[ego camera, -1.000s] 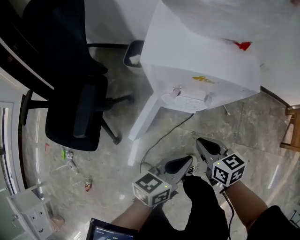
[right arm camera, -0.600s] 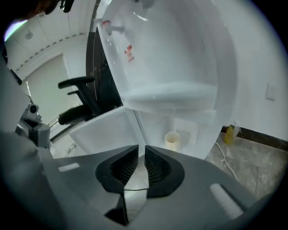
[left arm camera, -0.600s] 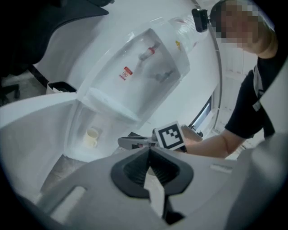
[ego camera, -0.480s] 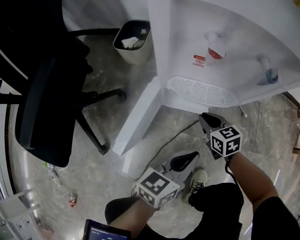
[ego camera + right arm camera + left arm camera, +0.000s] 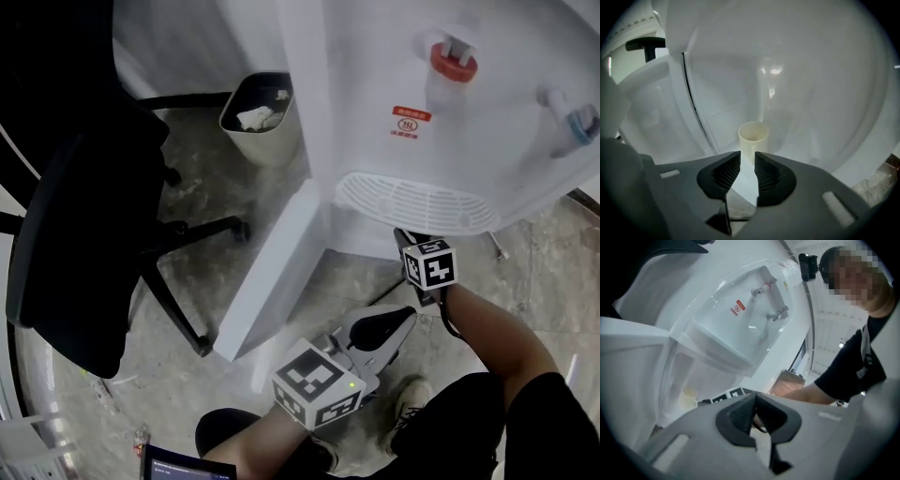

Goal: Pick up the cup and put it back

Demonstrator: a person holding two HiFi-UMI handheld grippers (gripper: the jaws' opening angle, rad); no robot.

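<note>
A cream paper cup (image 5: 753,140) stands upright inside the lower cabinet of the white water dispenser (image 5: 487,112). My right gripper (image 5: 747,157) points straight at the cup from just short of it, its jaws a narrow gap apart with nothing between them. In the head view the right gripper (image 5: 405,239) reaches under the drip tray (image 5: 412,202). My left gripper (image 5: 401,322) hangs back over the floor, jaws closed and empty. From the left gripper (image 5: 754,399) view the cup (image 5: 689,395) shows small in the open cabinet.
The cabinet door (image 5: 272,272) swings open to the left. A black office chair (image 5: 75,234) and a waste bin (image 5: 258,117) stand left of the dispenser. Red tap (image 5: 453,58) and blue tap (image 5: 577,122) jut out above. A cable runs across the stone floor.
The head has dropped closer to the dispenser. My right gripper has moved forward and up into the cabinet opening under the drip tray. The left gripper has stayed low.
</note>
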